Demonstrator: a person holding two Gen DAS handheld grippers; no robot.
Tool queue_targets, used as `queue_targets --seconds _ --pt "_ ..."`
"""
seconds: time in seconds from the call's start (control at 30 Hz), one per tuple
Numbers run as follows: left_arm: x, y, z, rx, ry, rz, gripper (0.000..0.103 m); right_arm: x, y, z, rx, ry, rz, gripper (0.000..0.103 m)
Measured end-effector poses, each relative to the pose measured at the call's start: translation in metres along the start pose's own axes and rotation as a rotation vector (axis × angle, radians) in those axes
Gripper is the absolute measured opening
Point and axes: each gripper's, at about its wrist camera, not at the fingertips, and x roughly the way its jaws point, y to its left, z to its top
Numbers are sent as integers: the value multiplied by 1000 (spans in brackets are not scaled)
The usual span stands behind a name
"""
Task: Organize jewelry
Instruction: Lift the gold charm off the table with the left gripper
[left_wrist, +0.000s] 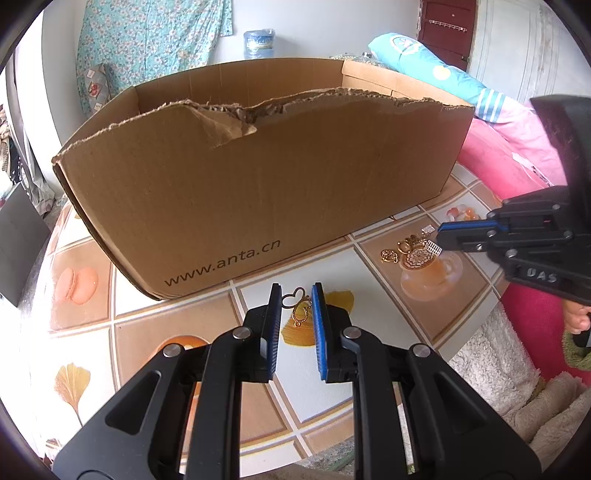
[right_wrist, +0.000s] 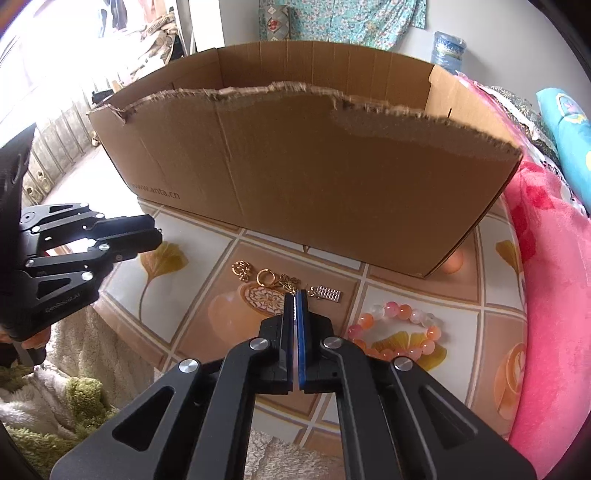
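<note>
Pickup step, I judge: right gripper (right_wrist: 295, 295) pinched on a silver earring (left_wrist: 433, 246) before the cardboard box (left_wrist: 258, 177); left gripper (left_wrist: 296, 291) narrowly clasps a gold pendant (left_wrist: 297, 304); next, lift both into it

My left wrist camera looks steeply down along its fingers, close over the tiled tablecloth (left_wrist: 177, 325), facing the cardboard box (left_wrist: 258, 184). My right wrist camera faces the same box (right_wrist: 314, 177) from farther right, equally near I think. Both share the small gold trinkets (right_wrist: 266, 278).
</note>
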Motion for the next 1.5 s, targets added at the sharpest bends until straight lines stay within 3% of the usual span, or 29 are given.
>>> queue_targets --seconds 0.23,0.37,0.53,0.73,0.8,0.87,1.3,1.5 --pt "-2 0 -1 0 -10 -14 15 -11 -8 8 45 14 10 2" --pt "-4 3 -1 -7 -11 -23 15 -1 -11 13 103 65 61 9" --pt "-5 5 0 -3 -4 -36 15 12 -9 19 84 98 50 14" --pt "-4 4 2 6 -5 -42 15 24 1 23 17 135 39 13" --pt "-4 3 2 3 -6 -42 15 25 4 25 -3 144 44 4" --pt "-4 3 2 -3 -9 -43 15 26 5 26 -3 153 50 3" --pt "-11 1 2 -10 -33 -23 15 2 -14 38 29 160 93 2" --pt "-14 -1 1 -11 -40 -17 15 16 -32 45 106 231 148 15"
